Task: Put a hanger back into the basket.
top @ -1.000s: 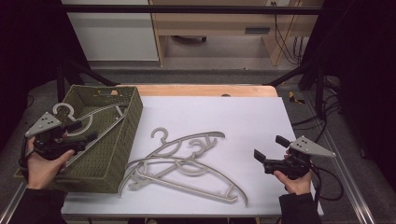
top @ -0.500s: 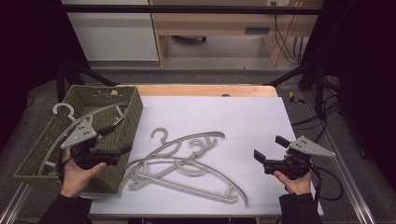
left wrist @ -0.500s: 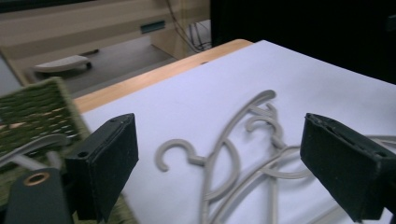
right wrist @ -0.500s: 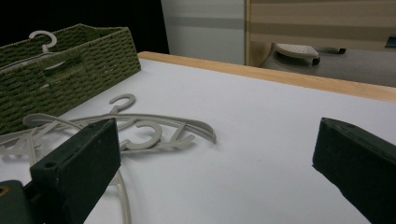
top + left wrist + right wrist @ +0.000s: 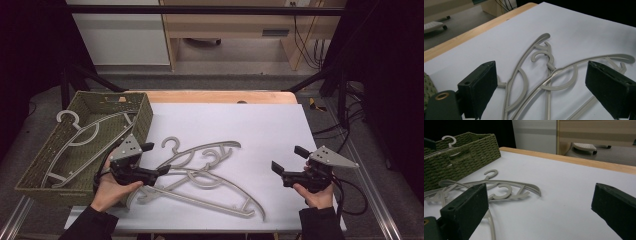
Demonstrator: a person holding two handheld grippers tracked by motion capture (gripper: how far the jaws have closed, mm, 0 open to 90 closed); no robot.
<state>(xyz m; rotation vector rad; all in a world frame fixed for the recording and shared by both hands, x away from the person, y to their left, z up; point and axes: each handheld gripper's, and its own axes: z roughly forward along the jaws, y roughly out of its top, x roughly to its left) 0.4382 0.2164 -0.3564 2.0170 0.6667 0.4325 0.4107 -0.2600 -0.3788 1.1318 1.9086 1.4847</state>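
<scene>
**Left gripper open over the hanger pile, right gripper waiting**

Your left gripper [image 5: 161, 159] sits at the near-left part of the white worktop [image 5: 260, 125], just beside the near-right corner of the green woven basket [image 5: 142, 117]. Its jaws have just been opening and now stand wide apart, with nothing pressed between the pads. In the left gripper view the grey hangers [image 5: 544, 75] lie on the worktop ahead of and between the two black jaws, untouched by either pad.

The pile of hangers [image 5: 200, 175] lies tangled in the near-middle of the worktop, hooks pointing toward the far edge, one long arm running out toward the near edge. You cannot tell exactly how many are stacked there. Another hanger [image 5: 82, 140] lies inside the basket, its hook at the far-left corner.

Your right gripper [image 5: 289, 159] is near the near-right corner of the worktop, well apart from the pile. Its jaws are spread wide and hold nothing; the right gripper view shows bare worktop between them.
</scene>
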